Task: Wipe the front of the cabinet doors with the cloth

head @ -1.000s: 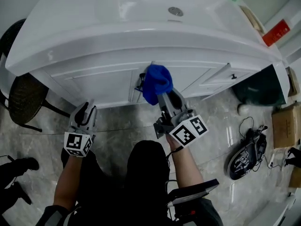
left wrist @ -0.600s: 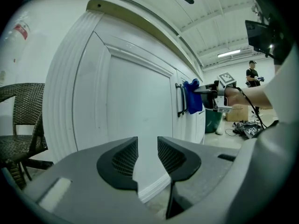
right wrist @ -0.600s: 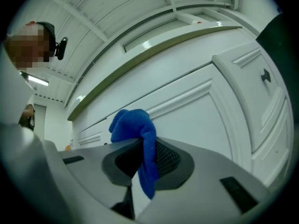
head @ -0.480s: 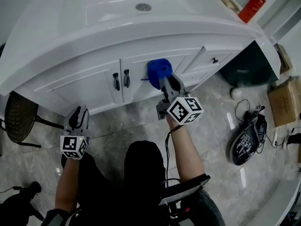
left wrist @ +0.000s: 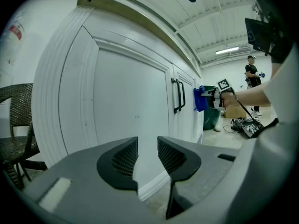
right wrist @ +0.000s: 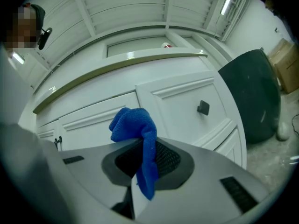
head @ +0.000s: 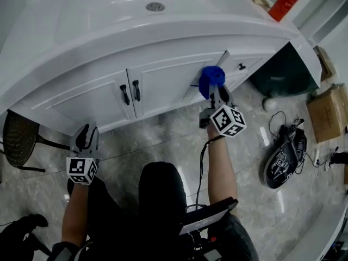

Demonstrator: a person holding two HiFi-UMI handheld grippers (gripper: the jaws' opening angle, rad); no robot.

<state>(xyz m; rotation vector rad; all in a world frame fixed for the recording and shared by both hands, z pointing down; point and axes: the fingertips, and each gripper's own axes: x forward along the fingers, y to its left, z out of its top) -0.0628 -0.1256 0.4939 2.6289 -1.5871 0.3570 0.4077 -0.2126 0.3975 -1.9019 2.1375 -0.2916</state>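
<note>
Presently, right gripper [head: 216, 91] is raised forward, jaws pinching the blue cloth [head: 211, 76]. In the right gripper view the cloth [right wrist: 135, 122] runs down between the two ribbed pads of that gripper [right wrist: 145, 154]: a bunched wad stands above and ahead of the jaw tips, and a short tail hangs below them.

Ahead of the right gripper: the white cabinet doors [head: 163, 86]. The wad sits at the right edge of the right-hand door, just beside the drawer column. It looks to be touching the face, though contact cannot be confirmed from the head view. The drawer knob [right wrist: 202, 108] lies to the right of the cloth, apart from it. The pair of black door handles [head: 130, 93] lies to the left of the right gripper, between the two grippers. A dark green bin [right wrist: 250, 92] stands further right, beyond the cabinet's end.

Left gripper [head: 86, 136] is held low and back, well apart from the cloth and to its left. Its jaws [left wrist: 147, 155] stand spread with a narrow gap; nothing between them, only the left door panel [left wrist: 131, 111] ahead. From this view the cloth [left wrist: 200, 99] shows far along the cabinet face, past the handles [left wrist: 177, 94]. A wicker chair [left wrist: 14, 125] stands to the left of the left gripper
</note>
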